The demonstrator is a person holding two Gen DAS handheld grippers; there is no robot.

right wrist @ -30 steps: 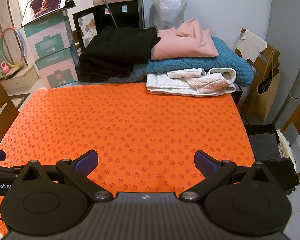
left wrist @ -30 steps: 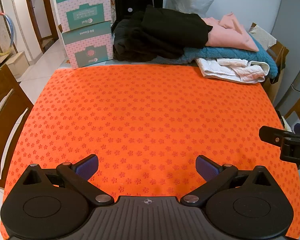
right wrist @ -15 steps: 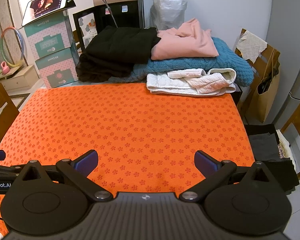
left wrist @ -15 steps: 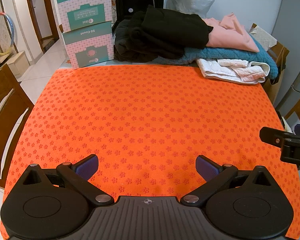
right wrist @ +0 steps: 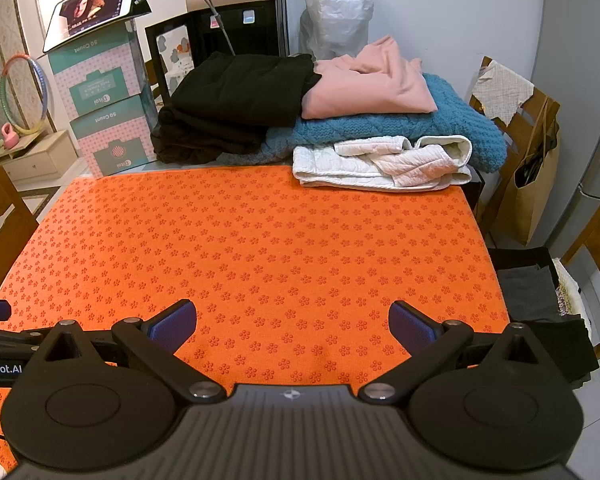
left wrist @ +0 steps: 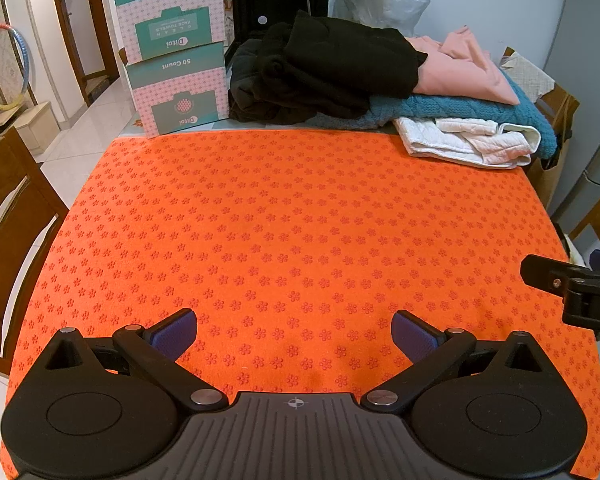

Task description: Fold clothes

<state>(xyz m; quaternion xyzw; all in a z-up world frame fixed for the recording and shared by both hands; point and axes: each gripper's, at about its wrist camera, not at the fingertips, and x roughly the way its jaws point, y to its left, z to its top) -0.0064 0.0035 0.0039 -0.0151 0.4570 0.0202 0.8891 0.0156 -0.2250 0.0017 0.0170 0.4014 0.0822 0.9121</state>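
A heap of clothes lies at the far edge of the orange flower-patterned mat (left wrist: 292, 224) (right wrist: 268, 240): a black garment (left wrist: 332, 72) (right wrist: 236, 92), a pink one (left wrist: 464, 72) (right wrist: 372, 80), a teal knit (left wrist: 480, 110) (right wrist: 428, 124) and a white quilted piece (left wrist: 468, 142) (right wrist: 384, 162) lowest in front. My left gripper (left wrist: 294, 332) hovers open over the mat's near edge, nothing between its fingers. My right gripper (right wrist: 292, 326) is open too, beside it to the right, and shows at the left wrist view's right edge (left wrist: 572, 292). Both are far from the clothes.
Two stacked pink-and-teal boxes (left wrist: 172, 52) (right wrist: 104, 112) stand at the back left, a tablet (right wrist: 94, 2) on top. Wooden chairs (left wrist: 8, 216) (right wrist: 516, 120) flank the table. A paper bag (right wrist: 532, 196) and dark cloths (right wrist: 540, 300) sit off the right edge.
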